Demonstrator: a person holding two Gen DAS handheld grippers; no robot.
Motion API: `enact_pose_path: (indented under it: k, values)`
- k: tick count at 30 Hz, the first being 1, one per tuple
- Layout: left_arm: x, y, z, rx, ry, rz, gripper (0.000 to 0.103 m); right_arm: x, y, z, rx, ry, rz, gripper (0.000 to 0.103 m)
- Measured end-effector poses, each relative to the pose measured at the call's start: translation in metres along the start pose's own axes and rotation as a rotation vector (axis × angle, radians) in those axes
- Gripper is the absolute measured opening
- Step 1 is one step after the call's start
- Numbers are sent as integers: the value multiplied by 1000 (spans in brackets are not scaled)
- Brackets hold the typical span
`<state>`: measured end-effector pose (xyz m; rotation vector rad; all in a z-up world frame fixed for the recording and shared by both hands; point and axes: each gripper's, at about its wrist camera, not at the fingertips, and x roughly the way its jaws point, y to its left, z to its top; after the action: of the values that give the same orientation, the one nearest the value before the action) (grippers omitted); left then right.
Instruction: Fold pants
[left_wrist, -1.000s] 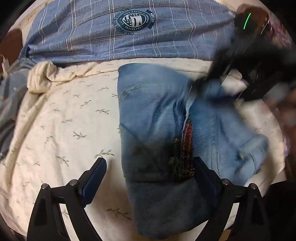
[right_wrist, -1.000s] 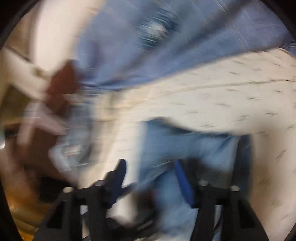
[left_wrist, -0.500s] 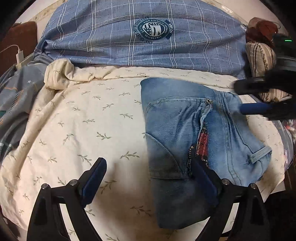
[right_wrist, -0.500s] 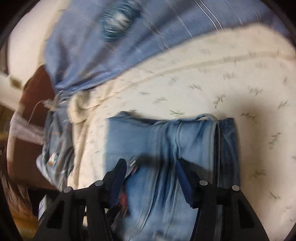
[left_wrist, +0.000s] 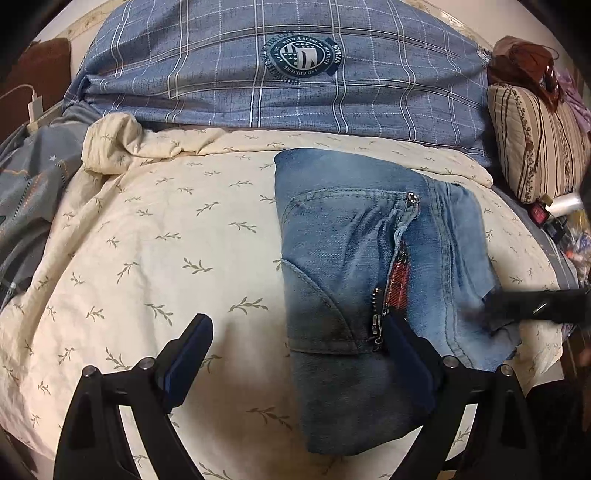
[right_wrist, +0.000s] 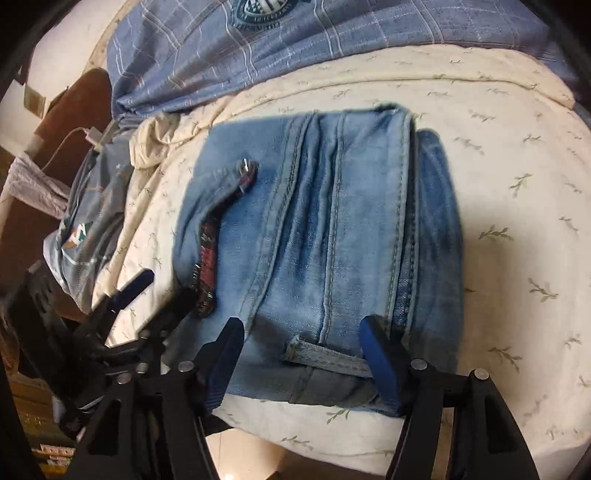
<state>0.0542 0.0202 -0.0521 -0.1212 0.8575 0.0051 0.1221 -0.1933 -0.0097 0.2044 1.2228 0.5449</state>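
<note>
Nearest lens, left gripper (left_wrist: 295, 354) jaws spread wide, gripping nothing, right finger over folded pants' (left_wrist: 354, 266) near corner; right gripper (right_wrist: 301, 354) jaws apart and just been opening, straddling waistband belt loop (right_wrist: 325, 356), pads not pressing; its fingertips blurred in left view; pants lie folded on cream leaf-print sheet (left_wrist: 155, 258); zipper (left_wrist: 376, 310) half hidden; beyond, plaid pillow (left_wrist: 295, 81), round crest lettering illegible; striped cushion (left_wrist: 532, 140) cut off at edge.
</note>
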Motion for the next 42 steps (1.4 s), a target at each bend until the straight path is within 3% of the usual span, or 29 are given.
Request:
enact_pose_path:
  k: [1, 3, 5, 6, 9, 10, 12, 14, 17, 20, 22, 23, 24, 25, 27, 28, 31, 32, 34, 37, 38, 39, 40, 42]
  values:
    - [0, 1, 0, -4, 3, -7, 94, -12, 3, -1, 7, -45, 33, 69]
    - [1, 3, 1, -14, 10, -18, 94, -10, 6, -7, -16, -44, 56, 69]
    - [0, 0, 1, -17, 15, -40, 94, 23, -4, -16, -46, 46, -3, 69]
    - [-4, 0, 1, -20, -2, -30, 92, 27, -5, -19, -68, 22, -15, 69]
    - [-37, 7, 4, -50, -151, -36, 91, 17, 0, -9, -53, 42, -16, 68]
    - [-44, 12, 5, -63, -185, -6, 91, 17, 2, -5, -56, 63, -20, 68]
    - [-30, 15, 5, -61, -111, 27, 91, 8, 8, -1, -73, 63, -22, 68]
    - [7, 12, -4, -49, 65, 13, 91, -16, 17, 13, -74, -12, 13, 68]
    - [3, 8, -2, -26, 33, 27, 91, -41, 38, 39, -90, -106, 146, 68]
    - [5, 7, -2, -30, 31, 33, 92, -31, 55, 79, -88, -106, 234, 68]
    - [4, 9, -1, -31, 28, 21, 91, -5, 51, 93, -64, -64, 173, 68]
    - [0, 13, 1, -50, 14, -17, 91, 34, 35, 102, -27, 26, 70, 67]
    - [-6, 18, 2, -68, -3, -39, 91, 52, 17, 100, 15, 88, 65, 66]
    - [-19, 29, 6, -106, -60, -69, 91, 64, 1, 99, 66, 74, 101, 59]
    - [-35, 52, 12, -196, -128, -78, 91, 57, -2, 102, 89, 56, 111, 55]
    - [-31, 65, 15, -253, -106, -106, 91, 57, 0, 102, 70, 71, 105, 55]
    - [14, 88, 6, -455, 118, -374, 90, 61, -2, 105, 53, 93, 118, 55]
    - [28, 84, 0, -479, 187, -432, 89, 61, -6, 106, 61, 97, 132, 55]
    - [26, 72, 2, -422, 178, -421, 88, 64, -9, 109, 52, 107, 147, 55]
    - [37, 66, 2, -471, 243, -576, 88, 61, -12, 110, 42, 115, 161, 54]
    - [42, 63, 1, -481, 257, -582, 84, 61, -13, 109, 42, 116, 169, 54]
    - [43, 62, 1, -475, 259, -575, 59, 61, -13, 110, 39, 117, 174, 54]
    - [47, 59, 3, -478, 278, -623, 38, 61, -14, 110, 35, 117, 180, 54]
    - [36, 52, 8, -413, 227, -562, 21, 64, -13, 111, 29, 120, 184, 54]
